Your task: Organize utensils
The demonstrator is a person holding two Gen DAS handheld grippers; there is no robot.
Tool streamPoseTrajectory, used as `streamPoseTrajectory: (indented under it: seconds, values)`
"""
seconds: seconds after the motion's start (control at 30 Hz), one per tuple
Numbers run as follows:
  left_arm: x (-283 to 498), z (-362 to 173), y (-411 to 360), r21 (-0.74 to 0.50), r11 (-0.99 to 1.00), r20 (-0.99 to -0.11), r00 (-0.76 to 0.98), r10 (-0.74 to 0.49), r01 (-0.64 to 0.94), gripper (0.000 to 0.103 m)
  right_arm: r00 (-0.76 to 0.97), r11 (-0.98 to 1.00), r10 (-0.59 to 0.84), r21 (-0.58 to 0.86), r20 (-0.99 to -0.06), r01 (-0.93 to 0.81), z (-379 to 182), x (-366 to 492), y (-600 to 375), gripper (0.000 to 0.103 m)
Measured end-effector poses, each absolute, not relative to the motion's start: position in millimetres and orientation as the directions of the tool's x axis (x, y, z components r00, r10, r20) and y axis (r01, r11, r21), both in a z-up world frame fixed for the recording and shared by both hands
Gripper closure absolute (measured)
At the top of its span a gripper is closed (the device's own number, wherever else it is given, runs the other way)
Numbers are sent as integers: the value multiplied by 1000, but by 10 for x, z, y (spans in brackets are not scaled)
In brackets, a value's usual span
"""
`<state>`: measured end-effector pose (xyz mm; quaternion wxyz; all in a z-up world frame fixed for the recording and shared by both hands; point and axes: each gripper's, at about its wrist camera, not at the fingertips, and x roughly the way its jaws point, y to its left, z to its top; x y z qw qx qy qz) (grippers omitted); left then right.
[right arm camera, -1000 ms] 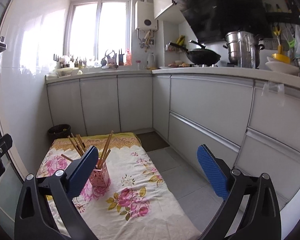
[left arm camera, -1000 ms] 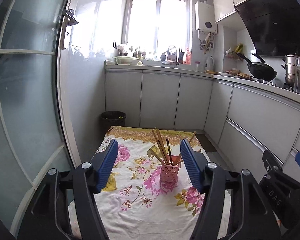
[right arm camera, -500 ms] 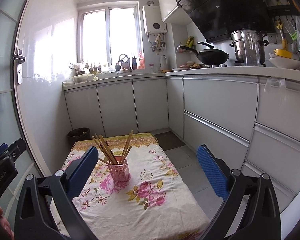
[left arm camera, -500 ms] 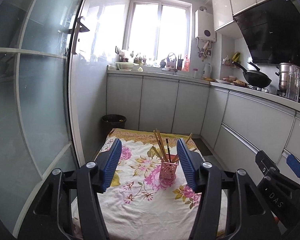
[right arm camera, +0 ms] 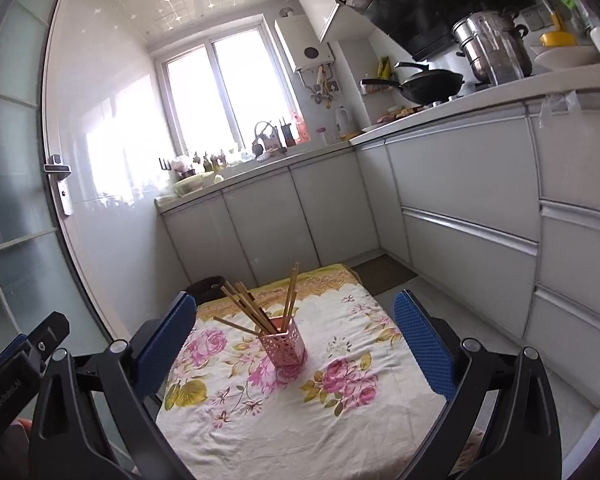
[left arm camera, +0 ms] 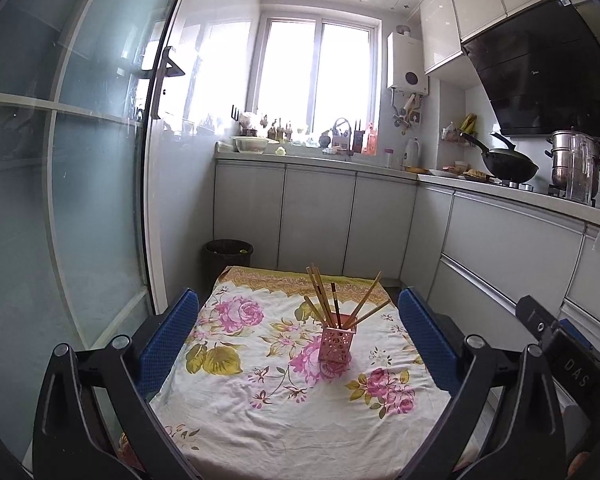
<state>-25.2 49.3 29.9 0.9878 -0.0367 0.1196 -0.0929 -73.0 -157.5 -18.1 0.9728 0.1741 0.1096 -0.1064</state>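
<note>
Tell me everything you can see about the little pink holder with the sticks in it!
The pink holder is a small square cup with lattice-like holes in its walls; it looks plastic. It stands upright on the flowered cloth, partly over a pink rose print. Several wooden chopsticks stick out of its top, fanning in different directions. Neither gripper touches it.

The left tongs (left arm camera: 298, 332) are opening, nothing between the blue pads. The right tongs (right arm camera: 296, 332) stand wide apart, empty, tilted slightly downward.
</note>
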Motion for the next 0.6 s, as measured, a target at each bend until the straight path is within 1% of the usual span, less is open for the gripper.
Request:
streamPoseTrajectory:
  seconds: [0.03, 0.07, 0.13, 0.27, 0.6]
  values:
    - [-230, 282, 481, -91, 980, -237, 952, -195, 178, 7, 937, 925, -166, 282, -307, 256, -215, -653, -1564, 7]
    - [-211, 262, 462, -85, 981, -243, 951, -191, 176, 7, 926, 931, -166, 257, -339, 260, -248, -601, -1549, 7]
    - [-158, 224, 425, -73, 981, -263, 945, -193, 180, 7, 908, 922, -196, 245, -370, 300, -293, -575, -1533, 7]
    - [-92, 178, 396, -66, 981, -282, 940, -192, 181, 7, 901, 923, -255, 188, -352, 334, -261, -566, -1457, 7]
    - [3, 185, 330, -51, 985, -290, 941, -173, 165, 7, 897, 919, -242, 210, -371, 335, -282, -442, -1595, 7]
